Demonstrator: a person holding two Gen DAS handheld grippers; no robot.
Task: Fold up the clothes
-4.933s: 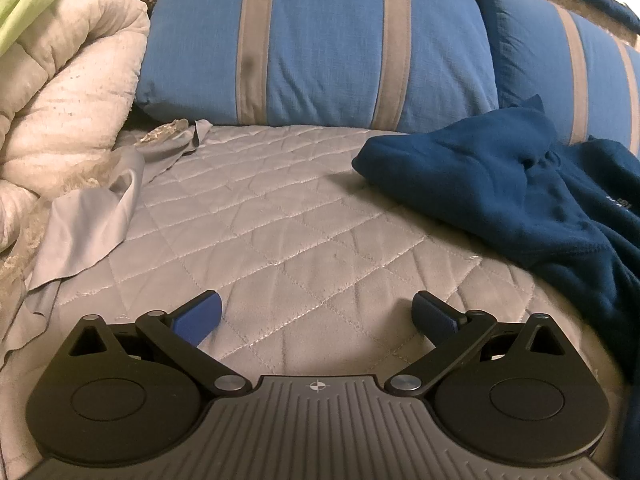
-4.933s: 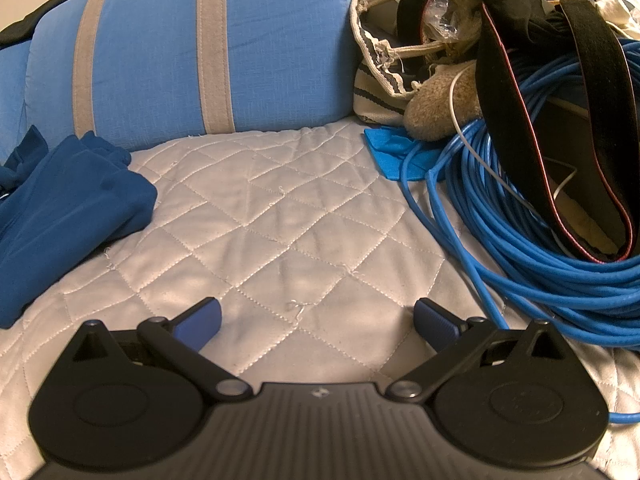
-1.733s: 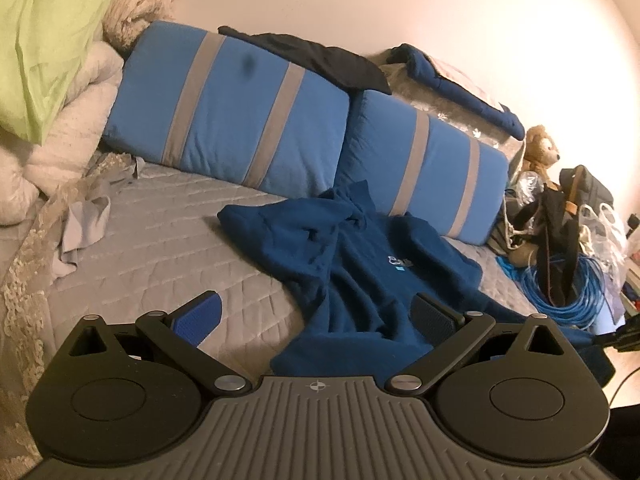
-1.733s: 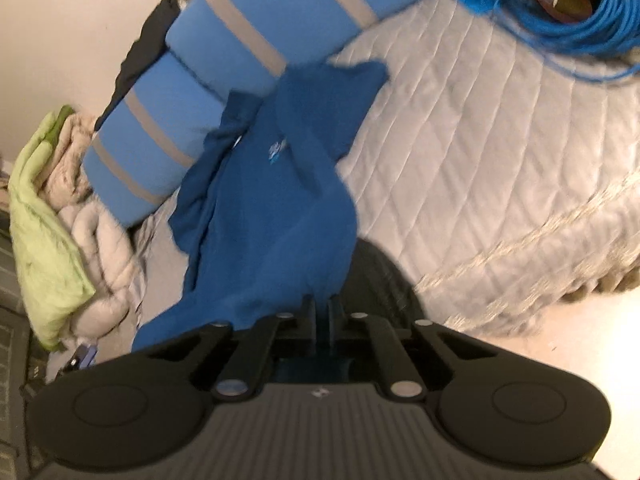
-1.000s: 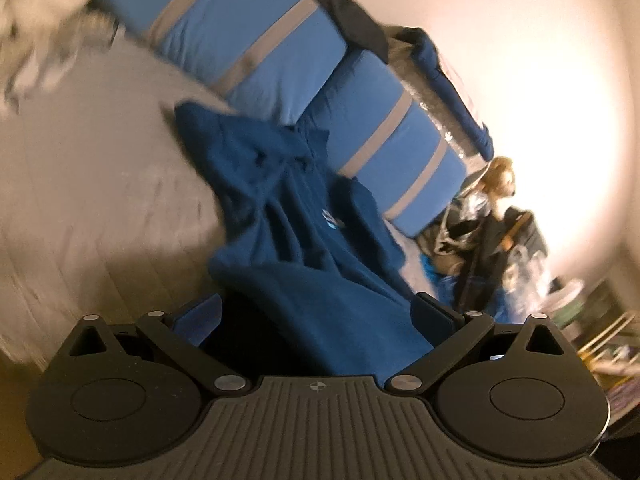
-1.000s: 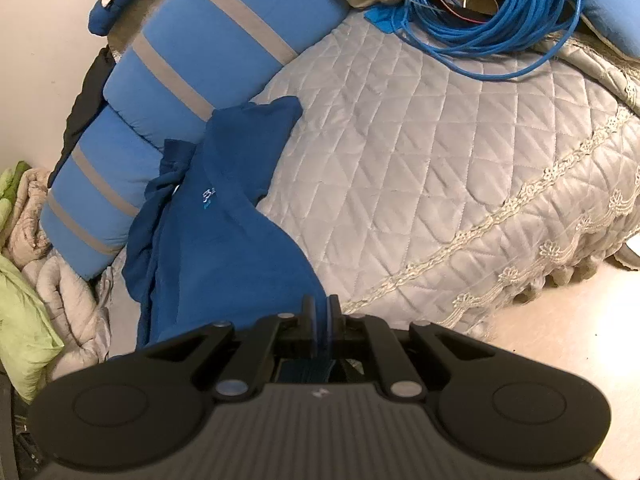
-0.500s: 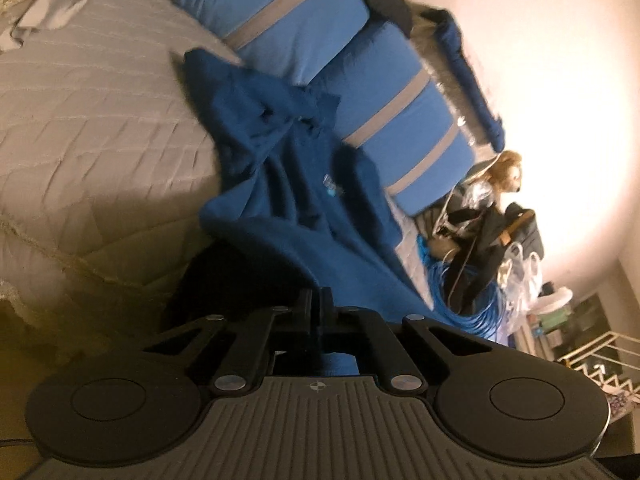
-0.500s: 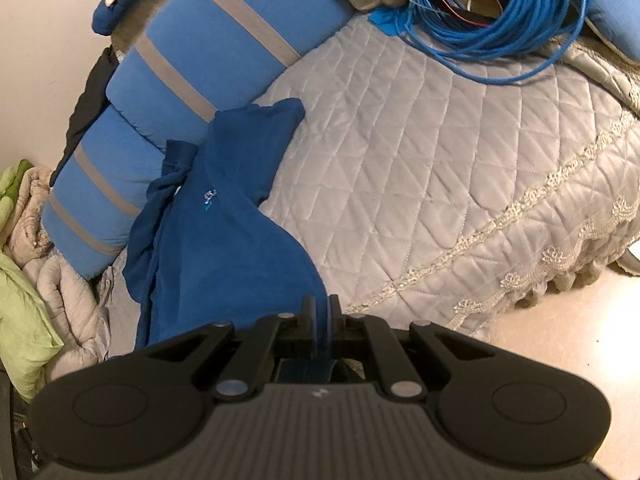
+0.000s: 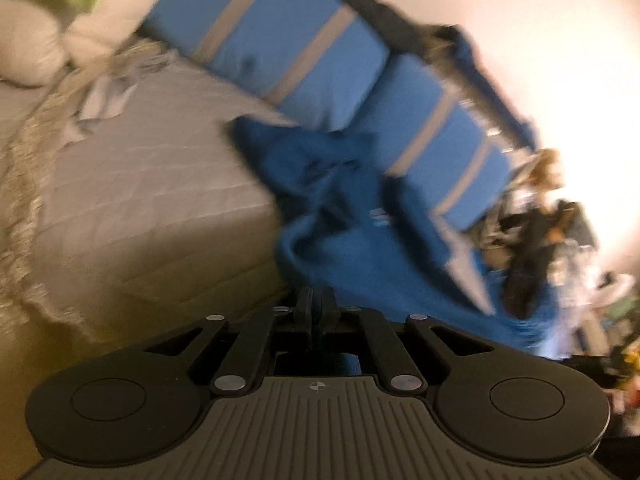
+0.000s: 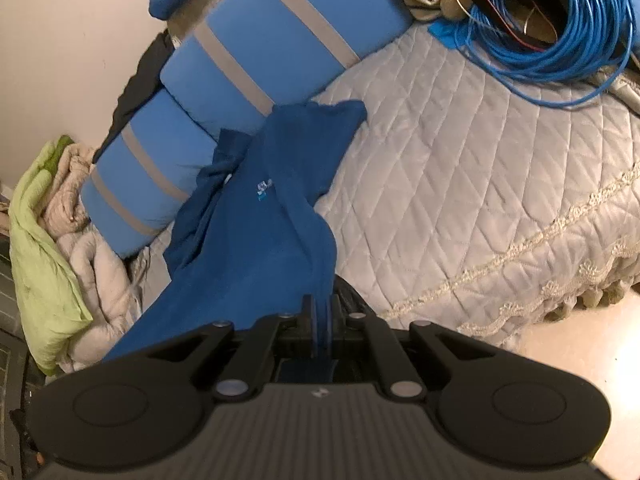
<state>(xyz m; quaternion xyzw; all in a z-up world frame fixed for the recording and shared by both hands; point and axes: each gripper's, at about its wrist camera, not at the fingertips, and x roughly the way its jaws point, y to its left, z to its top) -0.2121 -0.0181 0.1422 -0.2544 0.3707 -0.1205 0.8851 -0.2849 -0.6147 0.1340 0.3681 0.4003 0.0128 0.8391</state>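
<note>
A dark blue sweatshirt [image 9: 360, 248] with a small pale chest logo lies on the grey quilted bed [image 9: 140, 200], drawn out toward both grippers. My left gripper [image 9: 316, 308] has its fingers nearly together on the sweatshirt's lower edge; its jaws are opening slightly, with blue cloth still between them. In the right wrist view the sweatshirt [image 10: 256, 240] runs from the cushions down to my right gripper [image 10: 320, 316], which is shut on another part of the hem. The left wrist view is blurred.
Two blue cushions with grey stripes [image 10: 260, 40] line the wall behind the garment. A coil of blue cable [image 10: 560, 32] sits on the bed's far right. Pale and green bedding [image 10: 44, 248] is piled at the left. The bed's lace-trimmed edge [image 10: 520, 248] drops to the floor.
The left gripper, open around the hem a second ago, has shut on it. Both grippers have risen a little with the cloth, and the left view has swung.
</note>
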